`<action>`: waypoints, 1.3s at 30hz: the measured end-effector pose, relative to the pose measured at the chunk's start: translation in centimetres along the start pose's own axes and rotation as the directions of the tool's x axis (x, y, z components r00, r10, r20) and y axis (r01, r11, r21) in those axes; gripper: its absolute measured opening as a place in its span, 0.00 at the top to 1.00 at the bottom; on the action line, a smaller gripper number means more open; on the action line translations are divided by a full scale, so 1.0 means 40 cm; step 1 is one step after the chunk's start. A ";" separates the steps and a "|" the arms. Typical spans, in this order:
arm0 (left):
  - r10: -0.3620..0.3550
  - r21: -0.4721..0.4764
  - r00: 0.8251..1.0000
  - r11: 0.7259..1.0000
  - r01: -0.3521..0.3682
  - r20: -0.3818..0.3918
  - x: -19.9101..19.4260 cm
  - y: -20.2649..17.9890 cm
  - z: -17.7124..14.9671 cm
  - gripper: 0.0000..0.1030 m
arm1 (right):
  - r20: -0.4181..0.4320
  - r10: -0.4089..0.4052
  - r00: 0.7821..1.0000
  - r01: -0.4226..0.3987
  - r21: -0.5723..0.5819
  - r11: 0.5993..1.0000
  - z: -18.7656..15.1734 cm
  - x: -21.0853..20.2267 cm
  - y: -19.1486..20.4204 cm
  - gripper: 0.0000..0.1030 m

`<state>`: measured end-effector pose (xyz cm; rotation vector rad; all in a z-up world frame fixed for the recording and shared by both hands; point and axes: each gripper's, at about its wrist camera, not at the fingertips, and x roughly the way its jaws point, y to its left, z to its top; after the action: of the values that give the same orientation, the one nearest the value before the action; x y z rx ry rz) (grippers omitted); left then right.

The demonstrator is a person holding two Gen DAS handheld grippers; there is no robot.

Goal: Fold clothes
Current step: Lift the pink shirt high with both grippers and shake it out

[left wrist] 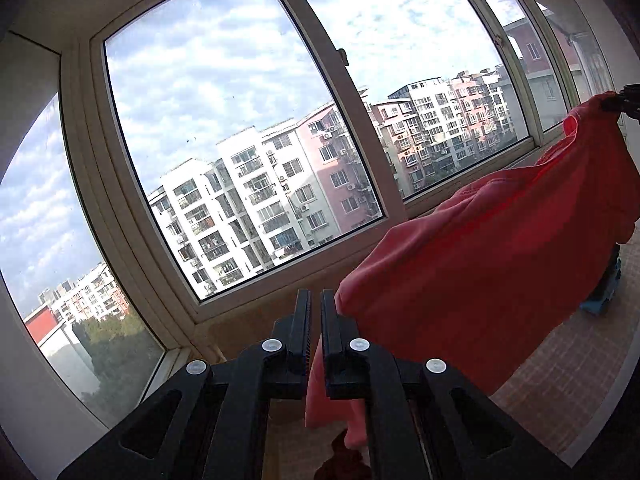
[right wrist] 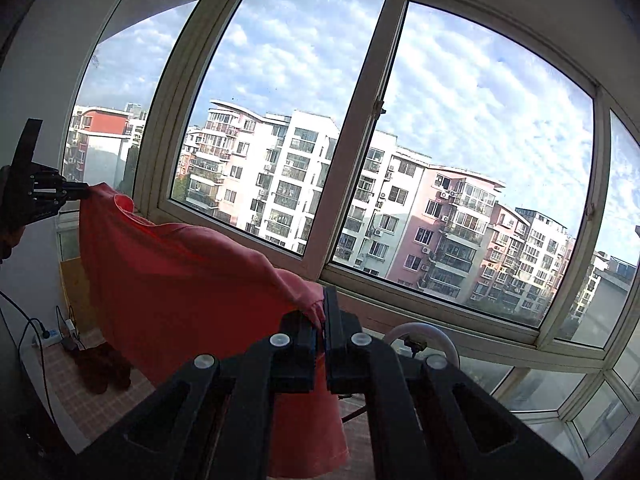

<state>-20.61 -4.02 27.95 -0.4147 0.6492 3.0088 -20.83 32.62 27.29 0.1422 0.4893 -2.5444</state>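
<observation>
The left gripper (left wrist: 315, 300) is pinched narrow on one edge of the red garment (left wrist: 480, 248), cloth caught between its jaws. The right gripper (right wrist: 323, 312) clamps the opposite edge the same way. Between them the garment hangs stretched in the air, in front of the big window (right wrist: 280, 120) facing apartment blocks (right wrist: 400, 220).

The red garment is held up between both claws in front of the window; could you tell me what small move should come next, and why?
Probably draw the two claws apart a little. The left claw and right claw each pinch an edge of the garment, yet its top edge sags and bunches between them, so it likely needs tightening before any fold.
</observation>
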 end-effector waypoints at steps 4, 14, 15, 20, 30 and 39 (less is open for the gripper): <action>-0.035 -0.041 0.999 0.999 0.035 -0.006 0.025 0.011 0.026 0.96 | -0.008 0.018 1.000 -0.018 0.017 1.000 -0.007 0.001 -0.032 0.98; -0.473 -0.063 0.773 0.866 0.496 -0.422 0.358 -0.501 -0.389 0.95 | -0.474 0.020 0.880 -0.002 0.039 0.999 -0.472 0.372 -0.065 0.98; -0.517 -0.085 0.721 0.835 0.544 -0.461 0.372 -0.583 -0.439 0.95 | -0.531 0.010 0.847 0.014 0.041 0.999 -0.548 0.407 -0.077 0.98; -0.679 -0.185 0.500 0.674 0.715 -0.537 0.357 -0.921 -0.593 0.95 | -0.720 -0.003 0.694 0.101 0.093 0.991 -0.845 0.510 -0.202 0.98; -0.791 -0.405 0.280 0.539 0.738 -0.544 0.198 -1.331 -0.656 0.71 | -0.716 0.041 0.697 0.102 0.156 0.983 -0.987 0.475 -0.404 0.98; -0.761 -0.475 0.355 0.627 0.617 -0.544 0.223 -1.381 -0.640 0.59 | -0.699 0.148 0.700 -0.070 0.139 0.988 -1.002 0.484 -0.442 0.98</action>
<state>-17.80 35.70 -18.99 -1.4849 0.0795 1.9694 -46.55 51.96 -8.18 1.1936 0.6025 -2.3140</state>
